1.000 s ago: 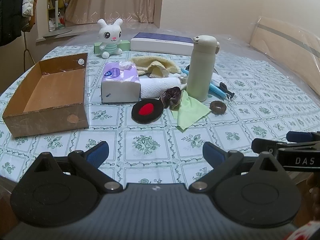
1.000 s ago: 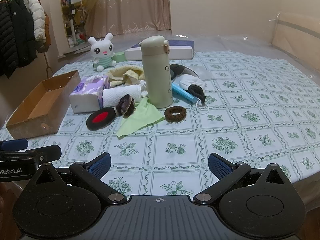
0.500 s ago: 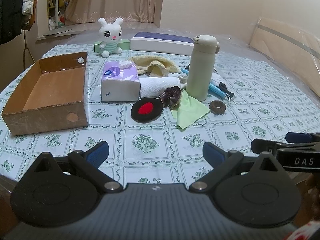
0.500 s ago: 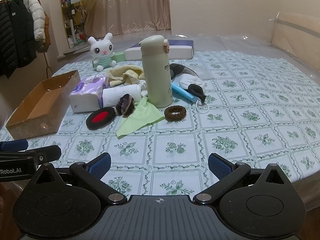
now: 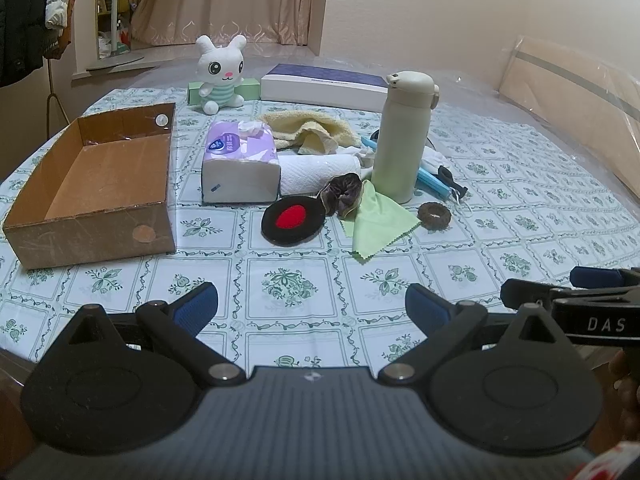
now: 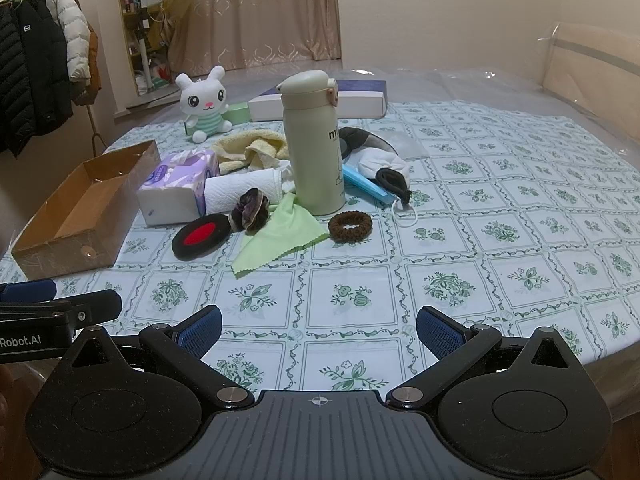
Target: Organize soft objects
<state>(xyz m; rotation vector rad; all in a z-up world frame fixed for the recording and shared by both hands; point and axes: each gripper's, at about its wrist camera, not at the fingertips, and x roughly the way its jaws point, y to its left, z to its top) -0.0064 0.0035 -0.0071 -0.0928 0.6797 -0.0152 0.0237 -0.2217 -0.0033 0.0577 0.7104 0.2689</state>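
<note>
Both claws, left claw (image 5: 312,304) and right claw (image 6: 319,326), hang apart and empty at the bench (image 6: 520,240) edge.
Our soft pile, green cloth (image 5: 378,220) included, lies ahead; the cardboard box (image 5: 92,216) sits nearer our left.

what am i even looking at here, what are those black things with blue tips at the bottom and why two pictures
There is no robot arm. A person holds a hand-held gripper in each hand, and each one carries a wide-angle camera that looks forward along its two fingers. So there are two pictures of one table: one from the left gripper, one from the right gripper. The black shapes with blue pads are those fingers. Both pairs stand apart and hold nothing.

On the table lie an empty cardboard box, a purple tissue pack, a paper towel roll, a yellow towel, a plush rabbit, a tall cream bottle, a green cloth, a black pad with a red middle, a dark scrunchie and a brown hair tie.
</note>
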